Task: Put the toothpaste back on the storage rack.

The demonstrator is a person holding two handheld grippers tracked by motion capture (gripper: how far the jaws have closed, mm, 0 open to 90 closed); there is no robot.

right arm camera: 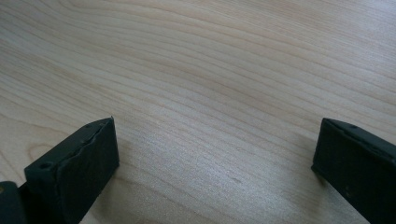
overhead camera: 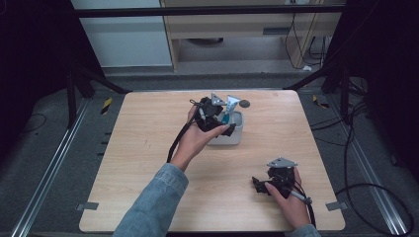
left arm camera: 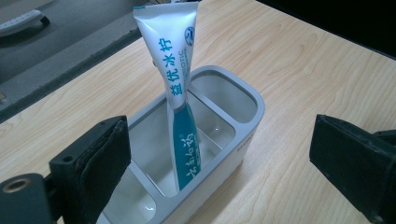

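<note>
A white and teal toothpaste tube (left arm camera: 180, 93) stands upright in the middle compartment of a white three-compartment holder (left arm camera: 243, 135), crimped end up. In the high view the tube (overhead camera: 230, 105) and holder (overhead camera: 236, 134) sit at the table's far centre. My left gripper (left arm camera: 217, 140) is open, with its jaws wide on either side of the holder's near end and touching neither it nor the tube. A hand holds it (overhead camera: 223, 119) just left of the holder. My right gripper (overhead camera: 257, 184) rests near the front right of the table. It is open (right arm camera: 215, 140) over bare wood, nothing between its jaws.
The wooden table (overhead camera: 148, 148) has a small dark round disc (overhead camera: 244, 103) lying just behind the holder. Cables trail from both grippers, and more lie on the floor at right. A denim sleeve (overhead camera: 153, 202) reaches in from the front.
</note>
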